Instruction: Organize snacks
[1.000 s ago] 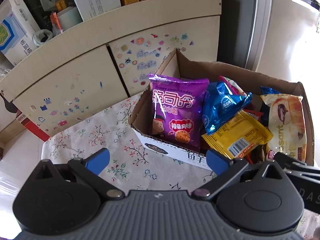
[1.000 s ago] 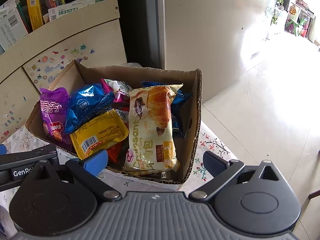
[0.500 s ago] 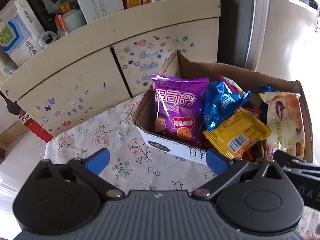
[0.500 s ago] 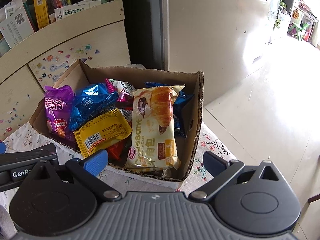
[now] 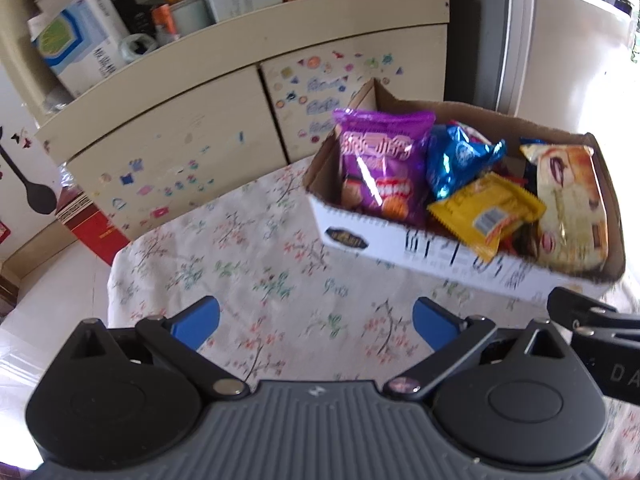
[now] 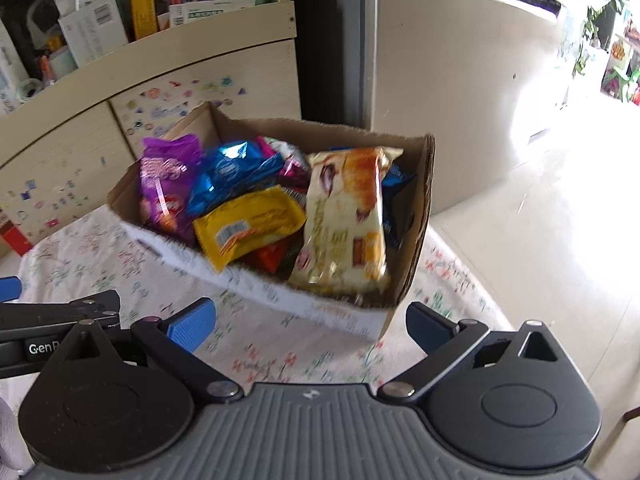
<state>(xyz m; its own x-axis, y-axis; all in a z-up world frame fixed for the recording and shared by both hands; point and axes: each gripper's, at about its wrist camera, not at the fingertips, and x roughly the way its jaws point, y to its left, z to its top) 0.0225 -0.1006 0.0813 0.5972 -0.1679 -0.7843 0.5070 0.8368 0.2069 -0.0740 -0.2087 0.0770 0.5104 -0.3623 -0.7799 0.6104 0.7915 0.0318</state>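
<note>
A cardboard box stands on a floral tablecloth. Inside lie a purple snack bag, a blue foil pack, a yellow packet and a cream croissant pack, with more wrappers beneath. My left gripper is open over the cloth, short of the box's front wall, nothing between its fingers. My right gripper is open too, just before the box's near right corner.
A beige cabinet with stickers stands behind the table, its shelf crowded with boxes. A red box sits on the floor at its foot. A pale appliance rises behind the box; the table's right edge drops to the floor.
Both grippers have pulled back and away from the box, so it looks smaller and more of the tablecloth shows in front. Both stay open and hold nothing.
</note>
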